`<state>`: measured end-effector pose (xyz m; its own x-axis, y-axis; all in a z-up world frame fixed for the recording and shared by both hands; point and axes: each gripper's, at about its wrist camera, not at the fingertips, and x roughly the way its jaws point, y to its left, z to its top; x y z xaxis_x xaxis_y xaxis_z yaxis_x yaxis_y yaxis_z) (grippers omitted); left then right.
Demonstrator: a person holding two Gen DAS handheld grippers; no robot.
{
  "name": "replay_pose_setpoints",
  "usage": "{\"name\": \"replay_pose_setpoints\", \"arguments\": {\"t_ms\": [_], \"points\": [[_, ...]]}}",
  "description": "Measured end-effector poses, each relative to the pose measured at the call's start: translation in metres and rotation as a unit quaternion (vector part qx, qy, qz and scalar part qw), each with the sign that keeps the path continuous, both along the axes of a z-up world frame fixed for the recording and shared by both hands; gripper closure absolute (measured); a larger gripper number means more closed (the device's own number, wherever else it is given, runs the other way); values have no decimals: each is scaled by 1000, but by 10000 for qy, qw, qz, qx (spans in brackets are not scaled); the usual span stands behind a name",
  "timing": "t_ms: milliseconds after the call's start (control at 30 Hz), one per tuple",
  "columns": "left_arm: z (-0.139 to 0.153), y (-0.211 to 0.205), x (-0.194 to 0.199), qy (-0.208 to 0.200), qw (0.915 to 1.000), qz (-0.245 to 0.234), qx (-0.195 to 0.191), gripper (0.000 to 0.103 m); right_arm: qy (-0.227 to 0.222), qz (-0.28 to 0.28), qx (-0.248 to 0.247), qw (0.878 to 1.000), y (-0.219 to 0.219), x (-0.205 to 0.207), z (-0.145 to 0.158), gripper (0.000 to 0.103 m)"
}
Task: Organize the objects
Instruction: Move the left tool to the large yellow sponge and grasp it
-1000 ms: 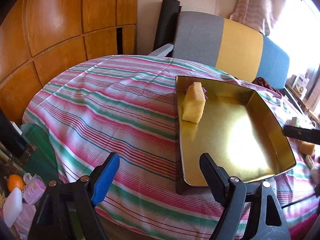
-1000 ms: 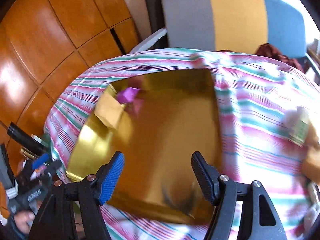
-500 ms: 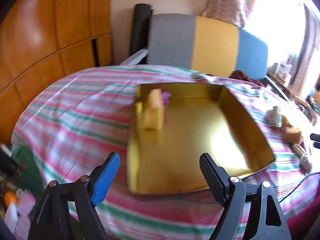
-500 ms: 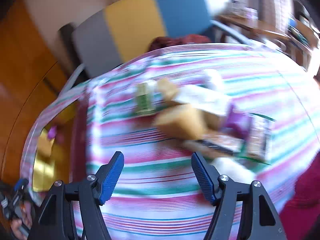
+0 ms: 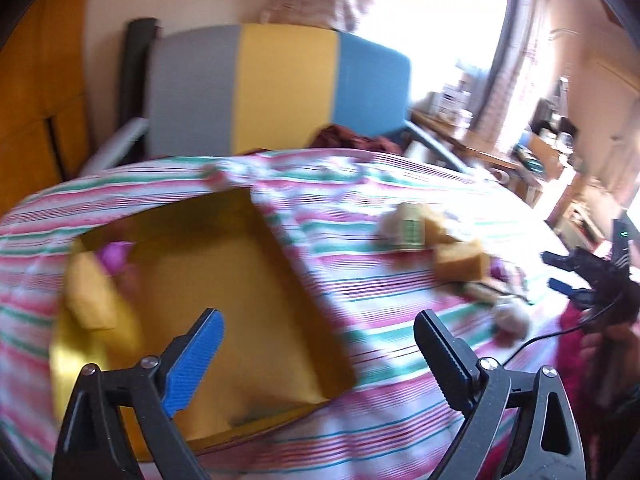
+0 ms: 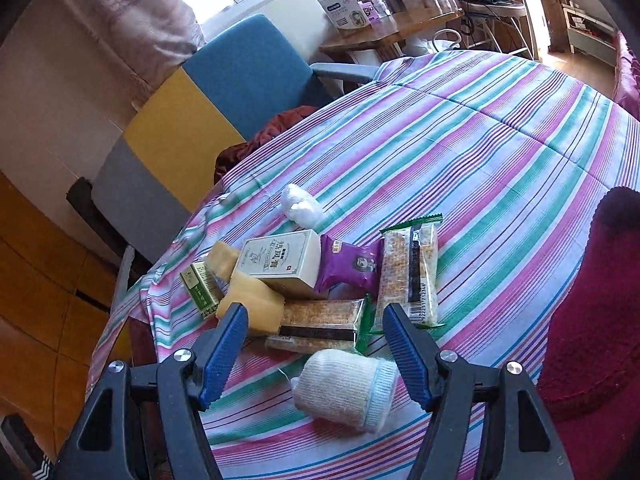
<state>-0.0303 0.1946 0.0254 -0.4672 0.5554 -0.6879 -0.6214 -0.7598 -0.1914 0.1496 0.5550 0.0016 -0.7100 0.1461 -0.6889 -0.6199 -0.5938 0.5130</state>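
Observation:
A gold tray (image 5: 304,292) lies on the striped tablecloth and holds a yellow sponge (image 5: 90,296) and a purple packet (image 5: 114,254) at its far left. My left gripper (image 5: 316,356) is open and empty above the tray's near right corner. My right gripper (image 6: 316,344) is open and empty over a pile: a rolled white sock (image 6: 348,390) just below the jaws, two snack bars (image 6: 408,276), a purple packet (image 6: 352,266), a white box (image 6: 280,262), yellow sponges (image 6: 252,300) and a small green box (image 6: 200,288). The pile also shows in the left wrist view (image 5: 440,248).
A grey, yellow and blue chair (image 5: 280,88) stands behind the table. A white wad (image 6: 300,204) lies beyond the pile. A dark red cloth (image 6: 600,320) is at the table's right edge. Wooden panels (image 6: 36,280) are on the left.
Both views have swung right. The left view now shows the tray's right side and the pile. The right gripper has closed in on the pile, with the sock now between its jaws.

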Motion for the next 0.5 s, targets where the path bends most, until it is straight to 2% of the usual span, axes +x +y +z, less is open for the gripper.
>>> {"name": "replay_pose_setpoints", "arguments": {"t_ms": [233,367,500], "points": [[-15,95,-2,-677,9941,-836,118,5,272,-99,-364,9989,7,9,-8,31],[-27,144,-6,-875,9894,-1154,101,3,414,-194,-540,9975,11,16,-9,31],[-39,182,-9,-911,9880,-1246,39,0,355,-228,-562,9975,12,15,-11,30]]}}
